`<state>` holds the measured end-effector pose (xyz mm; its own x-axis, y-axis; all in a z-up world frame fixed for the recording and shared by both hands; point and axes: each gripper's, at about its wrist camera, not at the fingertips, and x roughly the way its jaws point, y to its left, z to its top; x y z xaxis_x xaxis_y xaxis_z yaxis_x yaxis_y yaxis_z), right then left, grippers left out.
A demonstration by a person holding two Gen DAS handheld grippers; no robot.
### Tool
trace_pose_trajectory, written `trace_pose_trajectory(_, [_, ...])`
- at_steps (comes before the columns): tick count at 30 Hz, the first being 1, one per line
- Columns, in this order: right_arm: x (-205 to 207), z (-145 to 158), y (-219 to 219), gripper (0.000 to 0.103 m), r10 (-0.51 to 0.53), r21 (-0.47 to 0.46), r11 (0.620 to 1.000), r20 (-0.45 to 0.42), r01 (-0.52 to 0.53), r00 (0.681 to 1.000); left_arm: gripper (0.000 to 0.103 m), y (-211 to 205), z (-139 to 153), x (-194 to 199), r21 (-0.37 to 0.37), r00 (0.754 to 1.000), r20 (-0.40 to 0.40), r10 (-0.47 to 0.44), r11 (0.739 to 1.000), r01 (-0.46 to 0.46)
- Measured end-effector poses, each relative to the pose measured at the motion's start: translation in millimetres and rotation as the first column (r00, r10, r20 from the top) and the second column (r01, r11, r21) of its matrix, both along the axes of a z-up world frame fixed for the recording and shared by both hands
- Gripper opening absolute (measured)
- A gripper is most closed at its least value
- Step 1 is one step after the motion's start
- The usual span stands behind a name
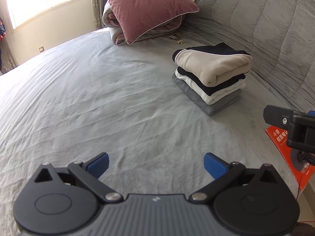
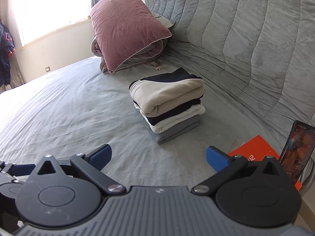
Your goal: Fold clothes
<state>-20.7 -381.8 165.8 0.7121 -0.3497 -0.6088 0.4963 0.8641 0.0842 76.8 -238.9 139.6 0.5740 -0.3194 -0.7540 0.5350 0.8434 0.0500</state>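
A stack of folded clothes (image 1: pixel 211 76) (image 2: pixel 167 103) sits on the grey bed sheet (image 1: pixel 88 98) (image 2: pixel 59 108), near the quilted headboard. From bottom to top it is grey, white, black and a cream piece with a dark part behind. My left gripper (image 1: pixel 156 165) hovers open over bare sheet, well short of the stack and to its left. My right gripper (image 2: pixel 159 157) is also open, empty, just in front of the stack. The right gripper's side shows at the right edge of the left wrist view.
A pink pillow (image 1: pixel 145 9) (image 2: pixel 126 25) leans on a rolled grey duvet at the back. A quilted grey headboard (image 1: pixel 265 23) (image 2: pixel 246 39) runs along the right. An orange box (image 2: pixel 254 151) and an upright phone (image 2: pixel 297 151) stand at the right bed edge. Small beige bits (image 1: pixel 176 38) lie near the pillow.
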Motion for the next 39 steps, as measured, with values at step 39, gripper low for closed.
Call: trace_pose_trajectory(39, [-10.2, -4.8, 30.0, 0.103, 0.033, -0.059, 0.998, 0.018, -0.032, 0.999, 0.103, 40.8, -8.6, -13.3, -0.077, 0.993, -0.004, 0.115, 0.990, -0.115])
